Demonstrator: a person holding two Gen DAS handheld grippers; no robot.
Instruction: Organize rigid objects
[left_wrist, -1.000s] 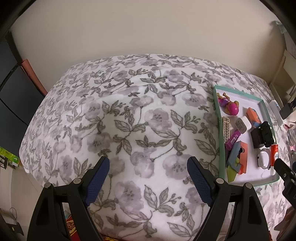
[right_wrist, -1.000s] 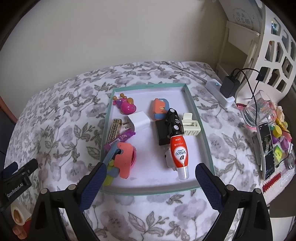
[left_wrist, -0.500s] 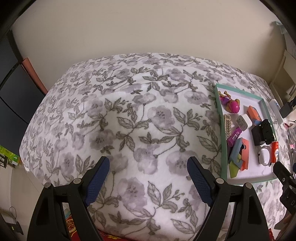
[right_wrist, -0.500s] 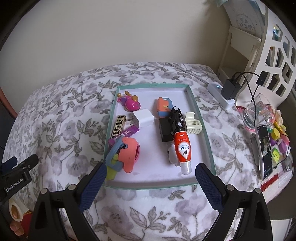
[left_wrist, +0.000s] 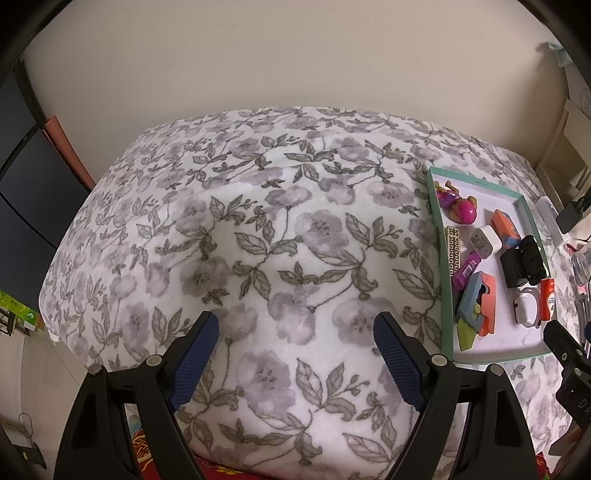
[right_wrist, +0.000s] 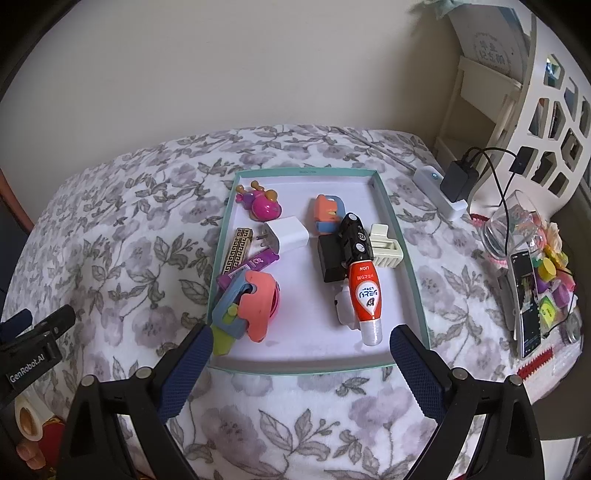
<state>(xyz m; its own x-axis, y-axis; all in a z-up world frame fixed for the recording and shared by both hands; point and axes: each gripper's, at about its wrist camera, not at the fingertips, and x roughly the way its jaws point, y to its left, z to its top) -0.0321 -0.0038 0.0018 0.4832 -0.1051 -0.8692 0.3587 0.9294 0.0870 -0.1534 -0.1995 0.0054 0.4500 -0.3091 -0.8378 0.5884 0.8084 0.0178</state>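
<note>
Fleece with grey-purple flowers and leaves covers the bed (left_wrist: 280, 236), which runs up to a plain cream wall (left_wrist: 295, 55) at its far edge. Off the right edge of the bed stands a white shelf unit (right_wrist: 546, 110), with a black charger (right_wrist: 458, 177) plugged into a white power strip (right_wrist: 439, 192), a clear glass (right_wrist: 513, 229) and a phone (right_wrist: 528, 302) beside it.

A shallow tray (right_wrist: 410, 266) with a teal rim lies on the right half of the bed, its long axis running from the near edge toward the wall. Inside it, an orange and white tube (right_wrist: 365, 299) lies along that same axis, clear tip toward the near rim, its other end touching a black gadget (right_wrist: 354, 236) that rests on a black block (right_wrist: 328, 258). A cream hair clip (right_wrist: 384, 247) sits against the right rim. A white plug (right_wrist: 286, 236) lies in the middle, prongs pointing to the left rim. A gold patterned bar (right_wrist: 238, 251) and a purple stick (right_wrist: 247, 267) lie aslant by the left rim, a pink snail toy (right_wrist: 262, 205) in the far left corner, an orange and blue toy (right_wrist: 327, 216) further right, and a coral and blue toy (right_wrist: 251, 306) near the near left corner.

Left claw (left_wrist: 295, 343) hangs released over bare fleece, nothing between its blue pads. Right claw (right_wrist: 301, 360) is also released and empty, spread across the tray's near rim.
</note>
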